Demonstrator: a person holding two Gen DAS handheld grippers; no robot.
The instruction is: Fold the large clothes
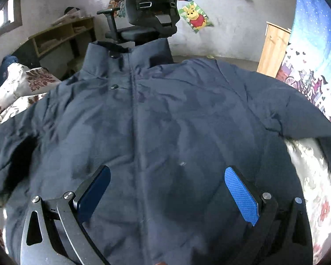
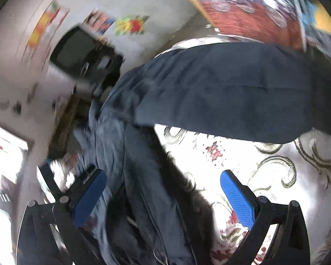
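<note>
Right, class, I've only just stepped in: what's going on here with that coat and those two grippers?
A person is holding two handheld grippers over a dark navy padded jacket spread front-up on a floral bedspread. The left gripper is open above the jacket's lower front, gripping nothing. The right gripper is open too, near the jacket's side below the outstretched sleeve; its view is motion-blurred. No fold shows yet.
</note>
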